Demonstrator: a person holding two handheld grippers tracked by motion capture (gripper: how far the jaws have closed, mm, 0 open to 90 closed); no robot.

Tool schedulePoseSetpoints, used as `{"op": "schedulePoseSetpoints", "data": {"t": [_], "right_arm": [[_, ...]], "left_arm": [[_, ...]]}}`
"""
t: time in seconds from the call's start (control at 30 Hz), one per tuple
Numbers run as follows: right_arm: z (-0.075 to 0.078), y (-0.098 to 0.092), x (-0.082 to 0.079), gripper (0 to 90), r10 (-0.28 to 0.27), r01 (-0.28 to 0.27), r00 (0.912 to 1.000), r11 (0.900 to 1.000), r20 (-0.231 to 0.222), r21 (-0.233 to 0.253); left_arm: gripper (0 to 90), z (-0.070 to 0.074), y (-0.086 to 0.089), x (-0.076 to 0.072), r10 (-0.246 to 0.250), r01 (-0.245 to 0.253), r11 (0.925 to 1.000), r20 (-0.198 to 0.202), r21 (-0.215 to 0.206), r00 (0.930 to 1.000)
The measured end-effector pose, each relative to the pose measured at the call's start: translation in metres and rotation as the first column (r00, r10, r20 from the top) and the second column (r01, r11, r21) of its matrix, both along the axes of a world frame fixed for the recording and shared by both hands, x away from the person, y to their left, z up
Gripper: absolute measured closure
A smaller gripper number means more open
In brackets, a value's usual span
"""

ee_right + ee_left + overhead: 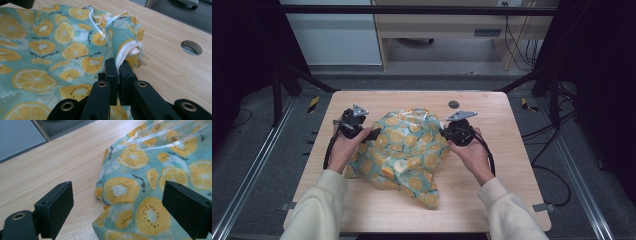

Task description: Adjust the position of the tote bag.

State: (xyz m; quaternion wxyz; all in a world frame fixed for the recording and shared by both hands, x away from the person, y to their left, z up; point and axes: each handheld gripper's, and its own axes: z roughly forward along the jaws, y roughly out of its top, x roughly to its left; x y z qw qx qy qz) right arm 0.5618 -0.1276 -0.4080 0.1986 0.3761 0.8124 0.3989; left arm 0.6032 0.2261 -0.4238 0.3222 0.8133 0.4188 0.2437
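Note:
A crumpled teal cloth printed with orange and kiwi slices (404, 150) lies in the middle of the wooden table (492, 200). My left gripper (374, 134) sits at the cloth's left edge, open, and the cloth's rim (120, 192) lies between its wide-apart jaws. My right gripper (444, 133) is at the cloth's right side, shut on a bunched fold of the cloth (125, 53) with white lining showing. A hand holds each gripper.
A round hole (453, 104) is set in the table near its far edge, also seen as a hole (191, 47) beside the pinched fold. Bare wood lies in front of the cloth. Black frame posts stand at both sides.

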Motion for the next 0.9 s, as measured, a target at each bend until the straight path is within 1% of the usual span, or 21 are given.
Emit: {"op": "schedulePoseSetpoints", "data": {"t": [0.03,0.07,0.1,0.17,0.2,0.23,0.3,0.37,0.4,0.5,0.57,0.63,0.67,0.7,0.77,0.83,0.87,0.9], "right_arm": [[-0.001,0.0,0.001,87.9,0.0,0.0,1.0,1.0,-0.005,-0.004],[-0.001,0.0,0.001,87.9,0.0,0.0,1.0,1.0,-0.005,-0.004],[-0.001,0.0,0.002,87.9,-0.006,0.006,0.9999,1.0,-0.012,-0.004],[-0.001,-0.001,0.004,87.9,-0.007,0.007,0.9999,1.0,-0.013,-0.001],[-0.001,-0.002,0.004,87.9,-0.006,0.006,0.9999,1.0,-0.015,0.0],[-0.001,-0.002,0.005,87.9,-0.007,0.007,0.9998,1.0,-0.016,0.003],[-0.001,-0.002,0.005,87.9,-0.008,0.008,0.9999,1.0,-0.014,0.004],[0.0,-0.002,0.006,87.9,-0.011,0.011,0.9998,1.0,-0.019,0.004],[0.0,-0.003,0.006,87.9,-0.013,0.013,0.9997,1.0,-0.019,0.006],[0.0,-0.004,0.008,87.9,-0.013,0.013,0.9997,1.0,-0.019,0.004],[0.0,-0.004,0.008,87.9,-0.015,0.015,0.9997,1.0,-0.021,0.004],[0.0,-0.004,0.008,87.9,-0.017,0.018,0.9996,1.0,-0.024,0.007],[0.0,-0.005,0.008,87.9,-0.015,0.015,0.9995,1.0,-0.026,0.004],[0.0,-0.006,0.008,87.9,-0.017,0.018,0.9996,1.0,-0.024,0.006],[0.0,-0.006,0.008,87.9,-0.019,0.019,0.9994,1.0,-0.029,0.008],[0.0,-0.008,0.009,87.9,-0.022,0.023,0.9994,1.0,-0.025,0.012],[0.0,-0.008,0.009,87.9,-0.022,0.022,0.9995,1.0,-0.024,0.011],[0.0,-0.009,0.009,87.9,-0.025,0.025,0.9994,1.0,-0.025,0.014]], "left_arm": [[8.8,-0.004,0.0,0.003,-0.002,0.002,1.0,-0.023,0.005,0.9997],[8.4,-0.004,0.0,0.003,-0.002,0.002,1.0,-0.023,0.005,0.9997],[8.2,-0.009,0.001,0.006,-0.005,0.005,0.9998,-0.032,0.018,0.9995],[8.0,-0.011,0.002,0.007,-0.002,0.003,0.9998,-0.04,0.02,0.9992],[7.9,-0.014,0.002,0.009,-0.016,0.017,0.9997,-0.054,0.019,0.9984],[7.7,-0.015,0.002,0.009,-0.025,0.026,0.9993,-0.056,0.025,0.9981],[7.6,-0.016,0.001,0.01,-0.034,0.035,0.9992,-0.061,0.02,0.9976],[7.8,-0.021,0.0,0.011,-0.064,0.065,0.9979,-0.086,0.004,0.9942],[8.6,-0.024,-0.002,0.012,-0.078,0.081,0.9965,-0.098,0.02,0.9921],[8.4,-0.03,-0.005,0.014,-0.069,0.074,0.9961,-0.104,0.049,0.9923],[9.5,-0.032,-0.007,0.015,-0.063,0.068,0.9966,-0.107,0.047,0.9923],[10.3,-0.034,-0.008,0.017,-0.067,0.073,0.9963,-0.11,0.045,0.9916],[11.9,-0.035,-0.008,0.017,-0.067,0.072,0.9966,-0.11,0.041,0.9917],[18.5,-0.036,-0.009,0.018,-0.061,0.065,0.9973,-0.114,0.033,0.9916],[23.8,-0.036,-0.009,0.018,-0.064,0.069,0.997,-0.119,0.036,0.9908],[32.9,-0.037,-0.01,0.018,-0.07,0.076,0.9964,-0.123,0.039,0.9899],[36.0,-0.036,-0.01,0.017,-0.075,0.08,0.996,-0.118,0.04,0.9901],[41.8,-0.036,-0.01,0.017,-0.08,0.084,0.9959,-0.112,0.033,0.9905]]}}
